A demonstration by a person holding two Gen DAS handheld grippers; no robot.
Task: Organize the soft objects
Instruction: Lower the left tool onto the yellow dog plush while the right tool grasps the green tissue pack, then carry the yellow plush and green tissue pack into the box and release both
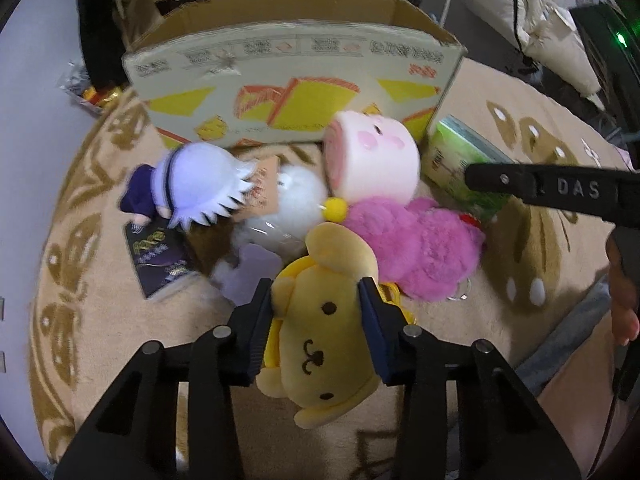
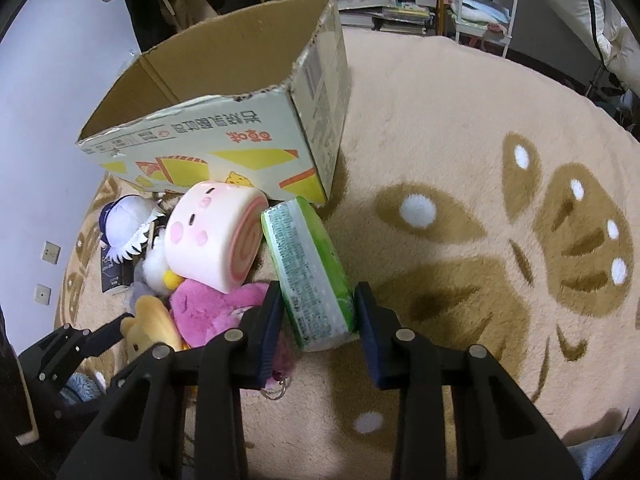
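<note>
Down on the beige patterned rug, the left claw is clamped around a yellow dog plush, its two pads pressing the toy's head from either side while the body hangs toward the camera. Just beyond it lies a heap of soft things: a fuzzy pink plush touching the dog's ear, a pink roll-cake cushion leaning on top of that, a white fluffy toy with a small yellow pom-pom, and a white-haired doll in dark clothes lying over a dark booklet. Behind the heap stands an open cardboard box printed with yellow and orange shapes, its near wall touching the roll-cake cushion. The right claw grips the near end of a green tissue pack, one pad on each side; the pack is tilted, its far end resting against the roll-cake cushion near the box corner. From the left wrist view, one black finger of the right claw reaches across the pack. Shelves and bedding fill the background
</note>
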